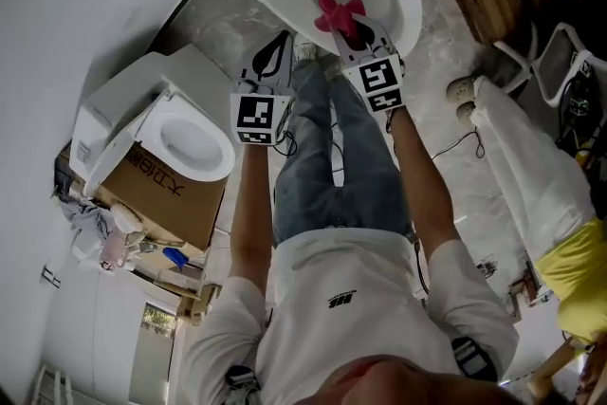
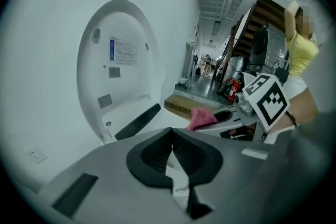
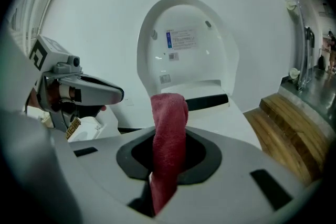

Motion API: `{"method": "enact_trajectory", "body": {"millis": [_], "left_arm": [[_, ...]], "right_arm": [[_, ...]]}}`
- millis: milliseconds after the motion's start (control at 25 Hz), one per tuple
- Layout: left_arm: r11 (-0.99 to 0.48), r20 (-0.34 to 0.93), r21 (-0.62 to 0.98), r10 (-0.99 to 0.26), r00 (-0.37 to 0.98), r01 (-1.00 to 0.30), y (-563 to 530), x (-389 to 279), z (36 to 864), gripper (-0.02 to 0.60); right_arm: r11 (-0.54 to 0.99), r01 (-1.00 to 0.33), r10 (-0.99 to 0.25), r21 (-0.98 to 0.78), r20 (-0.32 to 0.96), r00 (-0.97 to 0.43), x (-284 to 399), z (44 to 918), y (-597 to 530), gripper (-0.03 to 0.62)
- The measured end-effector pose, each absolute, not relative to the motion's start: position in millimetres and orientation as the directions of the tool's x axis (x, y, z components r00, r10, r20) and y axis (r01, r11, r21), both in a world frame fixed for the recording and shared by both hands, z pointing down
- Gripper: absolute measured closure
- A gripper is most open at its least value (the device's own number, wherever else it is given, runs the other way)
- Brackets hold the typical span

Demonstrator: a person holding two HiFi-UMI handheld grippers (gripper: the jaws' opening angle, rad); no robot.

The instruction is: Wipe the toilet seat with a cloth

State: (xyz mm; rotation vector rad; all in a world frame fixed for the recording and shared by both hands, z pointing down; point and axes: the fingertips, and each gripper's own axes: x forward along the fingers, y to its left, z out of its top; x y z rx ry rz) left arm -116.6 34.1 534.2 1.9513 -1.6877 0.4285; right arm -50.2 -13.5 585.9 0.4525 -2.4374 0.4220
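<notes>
The cloth (image 3: pixel 169 123), a red-pink towel, is clamped between the jaws of the right gripper (image 3: pixel 168 161) and stands folded above them. The head view places the cloth (image 1: pixel 340 14) over the near rim of the toilet seat (image 1: pixel 410 0); no view shows whether they touch. The lid (image 3: pixel 184 44) is raised, which only the gripper views show clearly. The left gripper (image 2: pixel 170 132) has its jaws pressed together with nothing between them, and it is held beside the right gripper (image 1: pixel 353 31), short of the bowl. Only the head view shows a second toilet (image 1: pixel 190 142) on a cardboard box (image 1: pixel 161 190). A wooden step (image 3: pixel 294 128) lies right of the toilet.
</notes>
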Motion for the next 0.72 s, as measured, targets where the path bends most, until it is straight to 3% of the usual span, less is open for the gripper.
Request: {"method": "enact_trajectory", "body": {"millis": [320,720], "left_arm": [[-0.115,0.602,0.204,-0.769,0.217,-0.972,30,-129,621,0.571],[-0.121,0.628,0.246,-0.736,0.253,-0.962,38,-144,662,0.571]], "right_arm": [[0.865,-0.447,-0.194,-0.227,0.671,-0.716,-76,683,1,0.542],[0.831,-0.492,-0.171,-0.26,0.722,-0.67,-96,751,16,0.542]]}}
